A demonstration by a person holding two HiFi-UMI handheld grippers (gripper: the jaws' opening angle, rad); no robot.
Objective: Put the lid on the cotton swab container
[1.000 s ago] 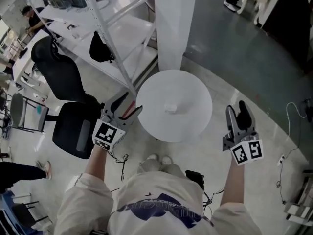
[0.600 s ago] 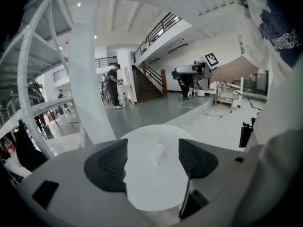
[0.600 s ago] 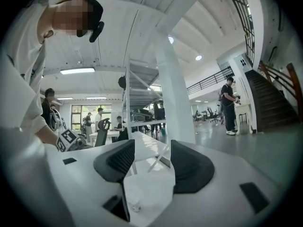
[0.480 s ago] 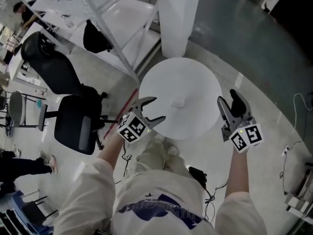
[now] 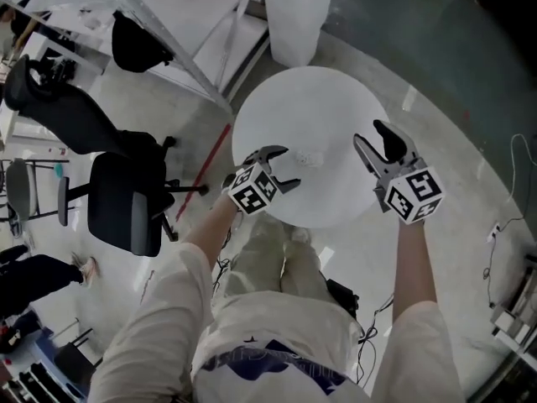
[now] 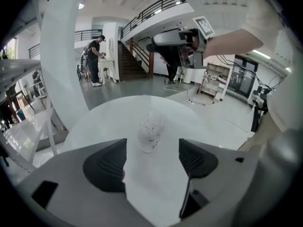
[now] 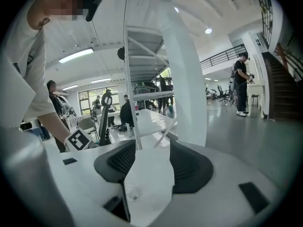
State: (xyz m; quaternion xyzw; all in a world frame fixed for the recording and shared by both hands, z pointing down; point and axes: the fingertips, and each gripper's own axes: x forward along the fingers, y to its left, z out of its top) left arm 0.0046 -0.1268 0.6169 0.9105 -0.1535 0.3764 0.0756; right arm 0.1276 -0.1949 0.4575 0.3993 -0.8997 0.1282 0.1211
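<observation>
Approach step. My left tongs [image 5: 288, 168] just opened wide, empty; right tongs [image 5: 367, 133] spread, empty. Swab container [image 6: 150, 129] sits on counter [image 5: 336, 99] just ahead of left. Can't spot lid; next I'd locate and pinch it.

The cotton swab container [image 5: 309, 156] is a small, pale, translucent tub standing on the round white table [image 5: 336, 107]. In the head view it sits just above the middle of the frame, near the table's centre and well in from the rim, too small there to show detail. In the left gripper view it [image 6: 151, 132] lies at mid-frame, roughly upright. Its upper end is wider than its base and speckled with dark dots. Whether a clear lid covers that end cannot be told.
</observation>
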